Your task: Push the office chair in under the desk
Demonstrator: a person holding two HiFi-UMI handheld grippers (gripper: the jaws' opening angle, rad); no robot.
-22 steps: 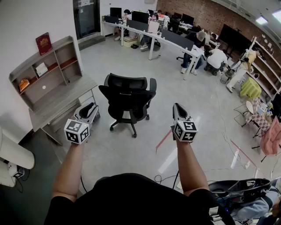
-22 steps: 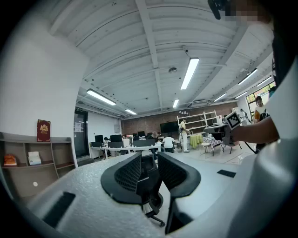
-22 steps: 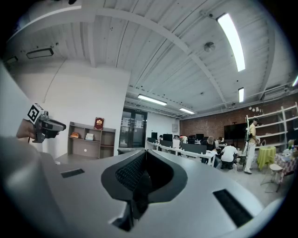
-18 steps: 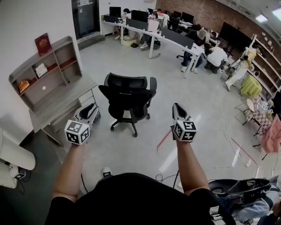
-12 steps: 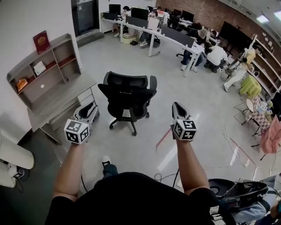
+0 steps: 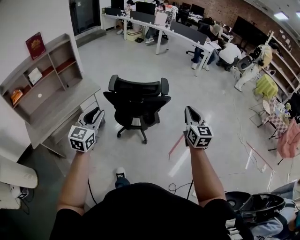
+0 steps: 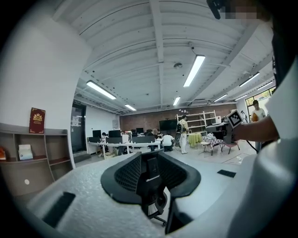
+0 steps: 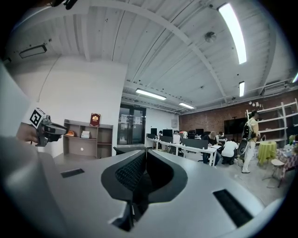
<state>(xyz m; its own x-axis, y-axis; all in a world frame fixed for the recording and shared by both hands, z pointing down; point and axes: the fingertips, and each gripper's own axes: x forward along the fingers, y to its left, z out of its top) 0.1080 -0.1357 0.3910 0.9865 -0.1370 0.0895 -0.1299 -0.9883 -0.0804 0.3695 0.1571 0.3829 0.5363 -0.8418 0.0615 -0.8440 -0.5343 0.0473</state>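
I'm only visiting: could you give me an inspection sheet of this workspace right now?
Surface: grey floor, red tape strip.
Job's things: office chair stands apart from the desk, not pushed in.
Clutter: red book and small items on the desk's shelves.
Grippers: left gripper open, right gripper shut; both empty, short of the chair.
Cables: black cable on the floor near the person's feet.
Surroundings: people at long desks, brick wall.

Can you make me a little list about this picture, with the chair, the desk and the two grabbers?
Chair: black, on wheels, out on the floor
Desk: grey, at the left, shelves on top
Chair and desk: apart; chair not under yet
Left gripper: open, empty, short of the chair
Right gripper: shut, empty, short of the chair
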